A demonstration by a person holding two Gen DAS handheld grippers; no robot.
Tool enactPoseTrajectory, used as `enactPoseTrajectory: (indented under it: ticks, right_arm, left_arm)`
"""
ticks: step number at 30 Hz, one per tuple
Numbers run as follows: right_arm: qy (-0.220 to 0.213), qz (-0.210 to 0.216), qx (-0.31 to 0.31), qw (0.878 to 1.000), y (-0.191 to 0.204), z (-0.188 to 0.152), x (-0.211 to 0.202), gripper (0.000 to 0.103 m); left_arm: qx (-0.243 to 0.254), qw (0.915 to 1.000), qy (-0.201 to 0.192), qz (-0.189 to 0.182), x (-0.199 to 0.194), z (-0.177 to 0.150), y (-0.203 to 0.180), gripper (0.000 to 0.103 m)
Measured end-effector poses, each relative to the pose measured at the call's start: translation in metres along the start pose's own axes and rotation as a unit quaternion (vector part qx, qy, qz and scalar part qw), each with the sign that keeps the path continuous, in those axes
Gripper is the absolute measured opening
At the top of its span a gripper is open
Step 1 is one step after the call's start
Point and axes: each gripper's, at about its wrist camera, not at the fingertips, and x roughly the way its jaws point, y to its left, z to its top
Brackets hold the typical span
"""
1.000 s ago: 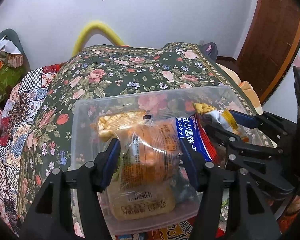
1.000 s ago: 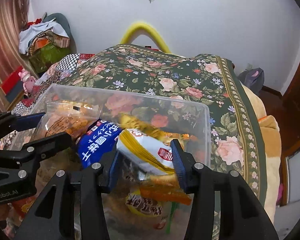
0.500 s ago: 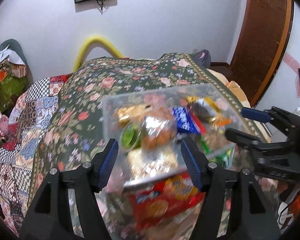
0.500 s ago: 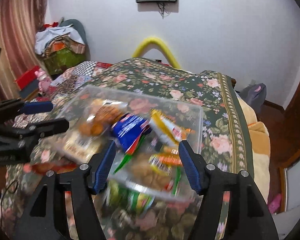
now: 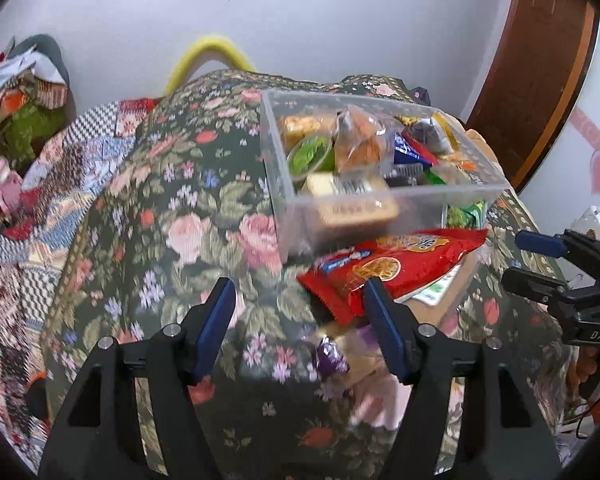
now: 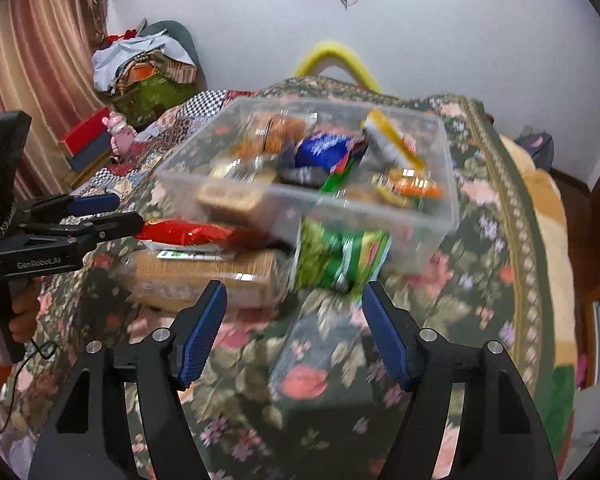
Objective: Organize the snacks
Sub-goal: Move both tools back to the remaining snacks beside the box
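A clear plastic bin (image 5: 472,150) (image 6: 448,216) full of mixed snack packets rests on other snacks on the floral bedspread (image 5: 188,216). A red packet (image 5: 396,264) (image 6: 184,234) sticks out from under it, with a tan biscuit pack (image 6: 204,276) and a green packet (image 6: 336,256) below. A small purple candy (image 5: 328,358) lies near the left fingers. My left gripper (image 5: 302,326) is open and empty, short of the red packet. My right gripper (image 6: 294,330) is open and empty, in front of the green packet.
The bed fills the view, with a patchwork quilt (image 5: 40,184) on its left side. A pile of clothes (image 6: 140,64) and a pink toy (image 6: 120,136) sit by the curtain. A wooden door (image 5: 540,60) stands at the right. A clear lid (image 6: 320,364) lies under the right gripper.
Both grippers have pulled back and up from the bin, which now sits farther off. The snacks under the bin have come into view.
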Motion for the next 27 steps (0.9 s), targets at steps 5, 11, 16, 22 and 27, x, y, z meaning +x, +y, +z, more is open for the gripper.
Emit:
enactPoseTrajectory:
  ticks: [5, 11, 16, 22, 27]
  right_arm:
    - [0.02, 0.003, 0.013, 1.0, 0.003, -0.009, 0.004, 0.067]
    - [0.028, 0.012, 0.026, 0.999, 0.012, -0.018, 0.003, 0.077]
    - [0.044, 0.023, 0.033, 0.998, 0.02, -0.026, 0.007, 0.077]
    - [0.057, 0.034, 0.057, 0.996, 0.021, -0.036, 0.012, 0.077]
    - [0.06, 0.043, 0.081, 0.994, 0.02, -0.036, 0.019, 0.079]
  left_arm:
    - [-0.004, 0.9998, 0.014, -0.017, 0.003, -0.017, -0.004, 0.067]
    - [0.023, 0.9991, 0.017, -0.031, 0.007, -0.038, -0.034, 0.067]
    - [0.018, 0.9981, 0.028, -0.051, 0.011, -0.045, -0.044, 0.067]
    - [0.019, 0.9976, 0.021, -0.063, 0.007, -0.056, -0.051, 0.067]
    - [0.027, 0.998, 0.009, -0.057, -0.002, -0.054, -0.045, 0.067]
